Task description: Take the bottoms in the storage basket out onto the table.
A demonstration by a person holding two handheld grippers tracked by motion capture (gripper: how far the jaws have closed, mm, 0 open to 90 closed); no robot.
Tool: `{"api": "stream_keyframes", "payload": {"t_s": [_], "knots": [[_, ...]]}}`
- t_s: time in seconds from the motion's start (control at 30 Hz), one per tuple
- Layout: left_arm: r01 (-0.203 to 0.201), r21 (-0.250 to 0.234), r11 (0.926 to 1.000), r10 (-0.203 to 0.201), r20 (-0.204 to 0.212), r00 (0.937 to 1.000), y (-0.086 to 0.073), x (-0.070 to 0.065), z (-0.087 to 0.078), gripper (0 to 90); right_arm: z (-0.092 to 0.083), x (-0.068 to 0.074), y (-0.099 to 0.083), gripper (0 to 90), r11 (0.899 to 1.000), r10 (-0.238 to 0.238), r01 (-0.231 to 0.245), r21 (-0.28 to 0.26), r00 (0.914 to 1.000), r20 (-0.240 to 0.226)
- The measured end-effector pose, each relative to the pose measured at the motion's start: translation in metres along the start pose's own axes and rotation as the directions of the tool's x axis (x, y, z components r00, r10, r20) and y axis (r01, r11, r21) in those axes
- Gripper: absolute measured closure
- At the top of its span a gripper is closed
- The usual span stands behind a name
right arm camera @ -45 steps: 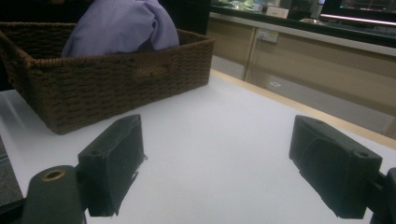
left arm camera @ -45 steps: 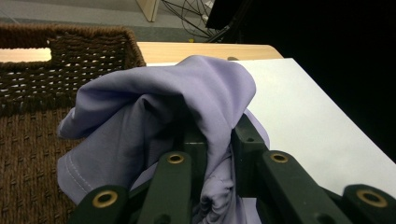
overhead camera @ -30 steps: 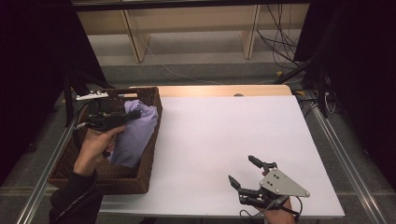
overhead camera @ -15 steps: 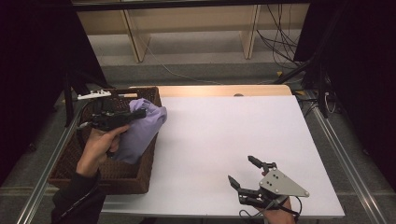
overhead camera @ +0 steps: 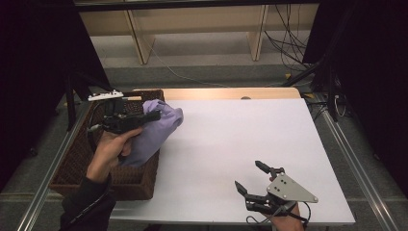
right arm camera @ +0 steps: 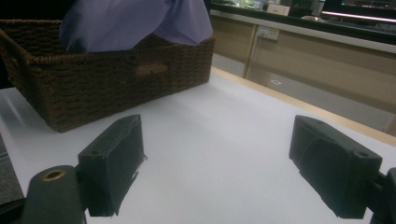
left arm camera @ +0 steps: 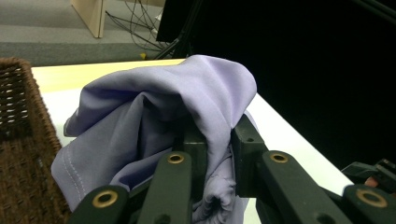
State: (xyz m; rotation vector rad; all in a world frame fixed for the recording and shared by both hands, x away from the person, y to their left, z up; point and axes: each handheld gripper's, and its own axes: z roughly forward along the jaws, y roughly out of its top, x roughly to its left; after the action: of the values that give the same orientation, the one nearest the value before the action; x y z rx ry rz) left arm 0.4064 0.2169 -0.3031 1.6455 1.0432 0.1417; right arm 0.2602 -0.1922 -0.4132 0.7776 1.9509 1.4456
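Cloth (overhead camera: 156, 127) is pinched in our left gripper (overhead camera: 153, 115), half lifted over the basket (overhead camera: 72, 163) rim. Right gripper (overhead camera: 250, 179) waits, jaws wide, on the table (overhead camera: 231, 130). Next we carry it across and lay it flat.

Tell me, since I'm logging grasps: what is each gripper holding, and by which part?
The left gripper pinches a bunched fold of the purple cloth, lifted over the basket. The right gripper holds nothing.
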Motion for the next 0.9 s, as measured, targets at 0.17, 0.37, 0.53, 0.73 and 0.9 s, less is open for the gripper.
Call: {"api": "stream_keyframes", "payload": {"t_s": [0.17,0.37,0.53,0.73,0.9], "knots": [[0.009,-0.004,1.0,-0.009,0.024,0.9997,0.001,-0.004,0.001,78.7,0.0,0.0,0.0,18.5,1.0,0.003,-0.003,-0.004,1.0,-0.002],[-0.007,0.001,1.0,0.007,0.036,0.9993,0.002,-0.011,0.005,78.7,0.0,-0.001,-0.001,18.5,1.0,0.011,-0.011,0.0,0.9999,-0.001],[-0.02,0.01,0.9997,0.02,0.045,0.9988,0.001,-0.018,0.011,78.7,0.001,-0.001,-0.001,18.6,1.0,0.014,-0.014,-0.001,0.9999,-0.001],[-0.034,0.023,0.9992,0.032,0.068,0.9971,0.001,-0.026,0.02,78.7,0.001,-0.002,-0.001,18.6,1.0,0.014,-0.014,-0.002,0.9999,0.0],[-0.043,0.03,0.9986,0.04,0.085,0.9956,0.0,-0.034,0.026,78.7,0.001,-0.001,-0.001,18.6,1.0,0.012,-0.012,0.0,0.9999,0.0]]}}
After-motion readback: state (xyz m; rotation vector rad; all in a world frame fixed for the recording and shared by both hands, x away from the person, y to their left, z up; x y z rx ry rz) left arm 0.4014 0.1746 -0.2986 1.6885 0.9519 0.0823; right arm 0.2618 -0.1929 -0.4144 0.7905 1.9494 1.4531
